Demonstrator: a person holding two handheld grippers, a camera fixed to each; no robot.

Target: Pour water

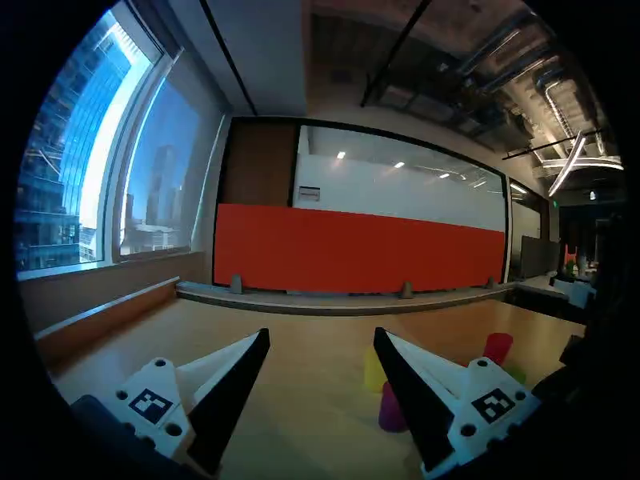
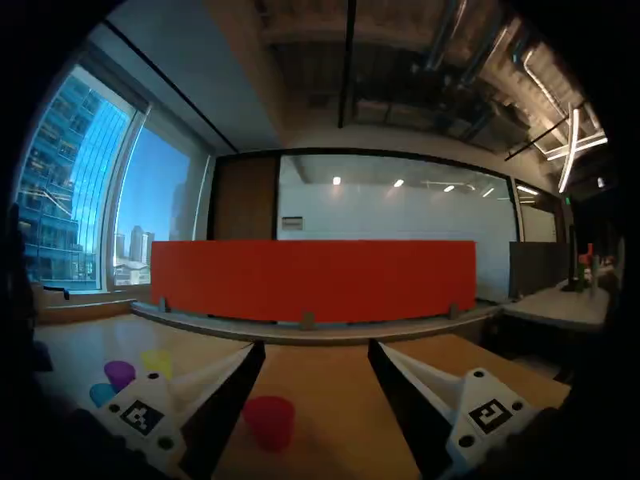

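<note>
Bare surface (image 2: pixel 344 400) centre & right, free to pass. Red cup (image 2: pixel 270 422) near, just left of centre. Purple cup (image 2: pixel 120 373), yellow cup (image 2: pixel 157 362), blue cup (image 2: pixel 102 394) clustered left. Orange divider (image 2: pixel 312 280) blocks far edge.

Smooth wood table (image 2: pixel 336 400), matt plastic red cup (image 2: pixel 270 420), glossy glass wall (image 2: pixel 392 200)

Right gripper (image 2: pixel 316 345) spread apart, red cup (image 2: pixel 270 420) on wooden table (image 2: pixel 340 412)

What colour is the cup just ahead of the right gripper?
The cup is red; the right gripper view shows it best.
</note>
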